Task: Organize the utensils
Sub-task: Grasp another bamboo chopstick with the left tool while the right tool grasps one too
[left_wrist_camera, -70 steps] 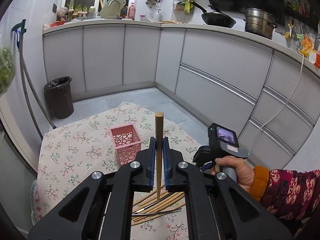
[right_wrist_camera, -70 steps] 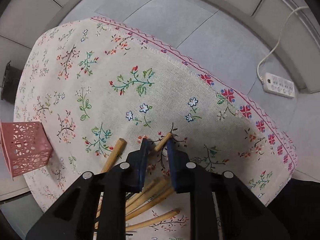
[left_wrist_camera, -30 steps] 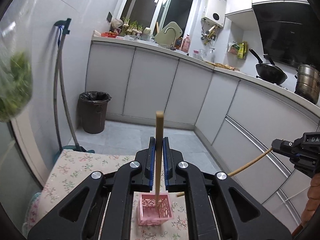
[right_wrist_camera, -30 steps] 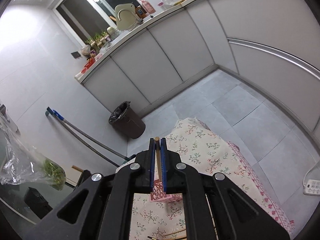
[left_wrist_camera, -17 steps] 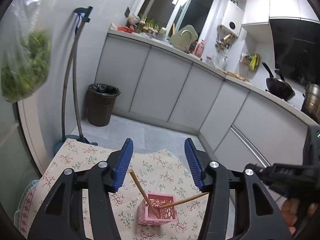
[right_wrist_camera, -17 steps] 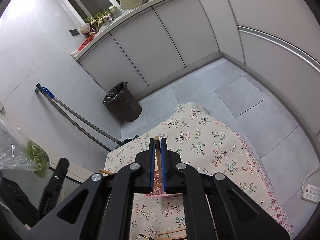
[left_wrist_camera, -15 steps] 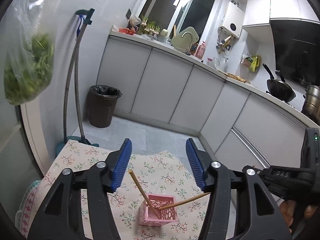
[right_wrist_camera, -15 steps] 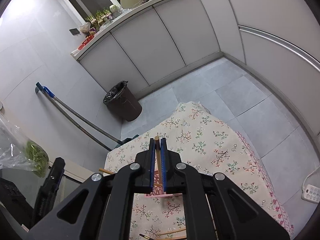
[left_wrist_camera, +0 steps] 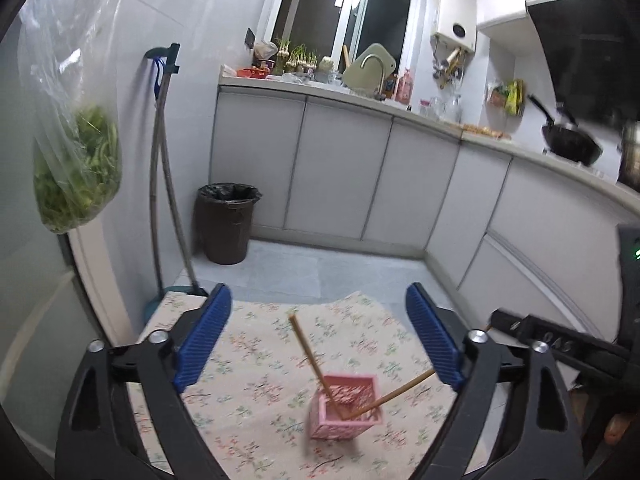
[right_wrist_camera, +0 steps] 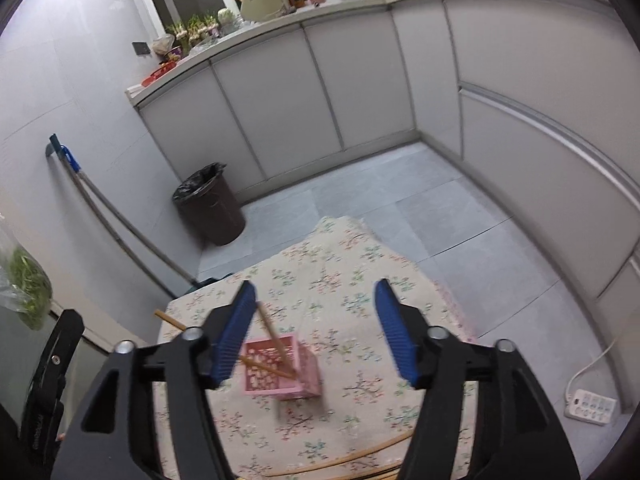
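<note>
A pink lattice basket stands on the floral tablecloth. Two wooden chopsticks lean in it. One chopstick tilts toward the left side. The other chopstick tilts the opposite way. My left gripper hovers above and behind the basket, its jaws opening wide with nothing between the pads. My right gripper is also opening over the basket, and its pads are off the chopstick. More loose chopsticks lie at the near edge of the cloth.
A dark trash bin and a mop stand by the far wall. A bag of greens hangs at the left. A power strip lies on the floor to the right. Grey cabinets line the room.
Both grippers were shut on a chopstick each. The left opened first, then the right, and both chopsticks now lean free in the pink basket.
</note>
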